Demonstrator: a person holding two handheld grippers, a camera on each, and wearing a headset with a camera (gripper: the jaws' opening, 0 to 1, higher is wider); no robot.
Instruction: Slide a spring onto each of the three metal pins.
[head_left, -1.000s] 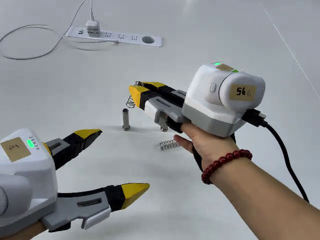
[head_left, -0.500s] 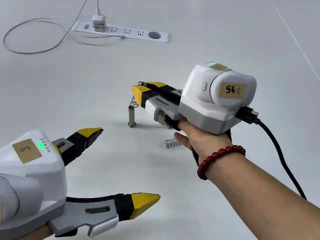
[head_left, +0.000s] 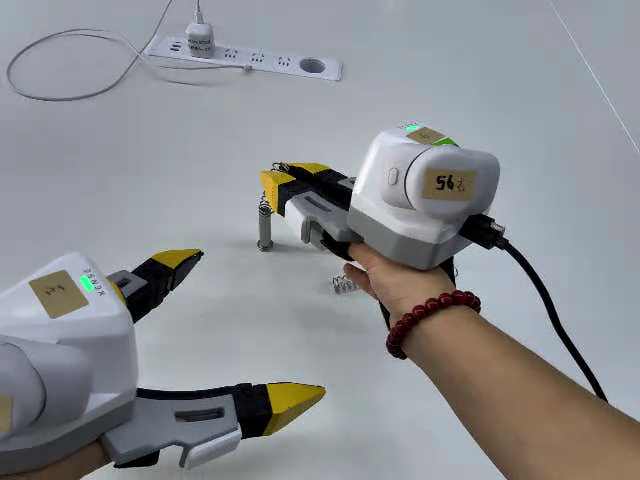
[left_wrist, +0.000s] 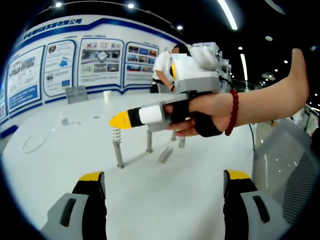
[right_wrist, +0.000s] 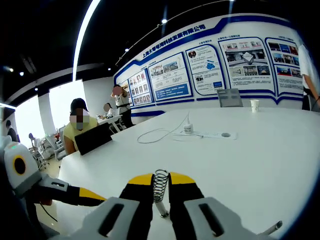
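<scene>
Your right gripper (head_left: 285, 180), clamped on the spring (right_wrist: 160, 184) entering 1 metal pin (head_left: 265, 233), could topple it if tilted; left gripper (head_left: 252, 325) gapes wide.

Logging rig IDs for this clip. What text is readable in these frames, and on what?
"56" plus a mark I can't make out: right sticker, on the right tongs.
Handwritten mark, unreadable: left sticker, on the left tongs.
Small print by the green light: too blurred.
Chinese wall lettering and posters: too small to read.
</scene>
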